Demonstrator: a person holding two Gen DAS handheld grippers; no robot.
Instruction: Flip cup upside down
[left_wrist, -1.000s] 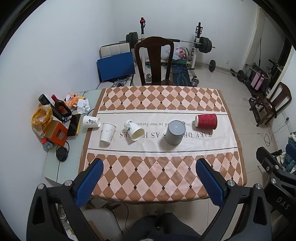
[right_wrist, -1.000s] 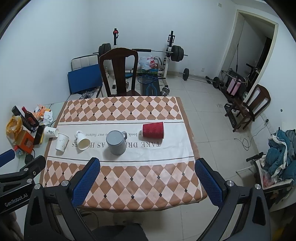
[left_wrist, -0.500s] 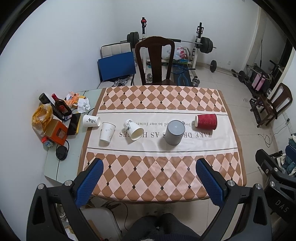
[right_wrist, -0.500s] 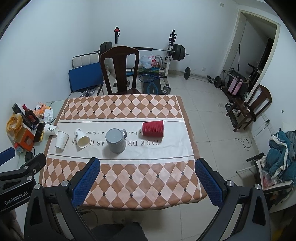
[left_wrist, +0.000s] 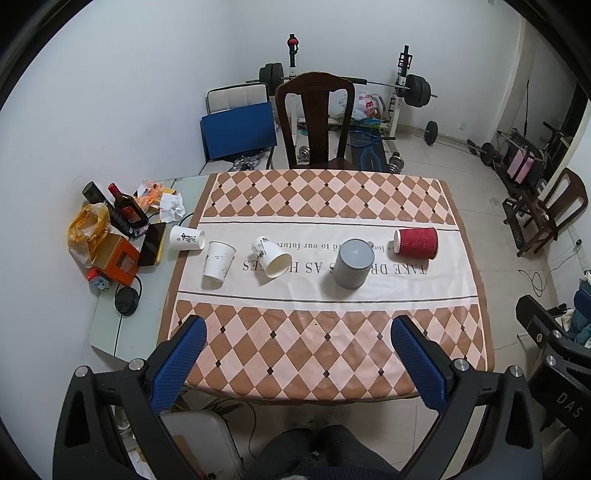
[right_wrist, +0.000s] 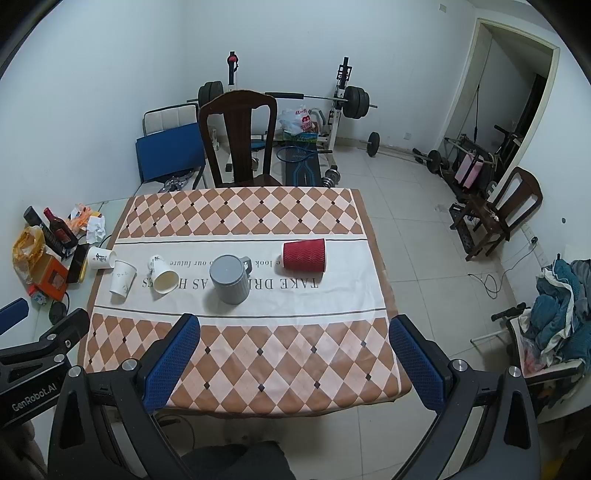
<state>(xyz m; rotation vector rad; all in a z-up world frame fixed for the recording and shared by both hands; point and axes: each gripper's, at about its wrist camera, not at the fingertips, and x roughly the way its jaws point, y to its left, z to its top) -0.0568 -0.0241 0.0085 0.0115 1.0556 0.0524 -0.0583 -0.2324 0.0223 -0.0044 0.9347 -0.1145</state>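
Note:
Several cups stand in a row on the checked tablecloth. A red ribbed paper cup lies on its side at the right. A grey mug stands upside down beside it. A white paper cup lies on its side, mouth toward me. Another white cup stands upside down. A third white cup lies on its side at the cloth's left edge. My left gripper and right gripper are open and empty, held high above the table's near edge.
A dark wooden chair stands behind the table. Bottles, an orange box and crumpled paper clutter the glass side table at the left. Weight equipment stands at the back. Another chair is at the right.
Both views have shifted slightly, as both grippers rise or draw back a little. The cups have not moved.

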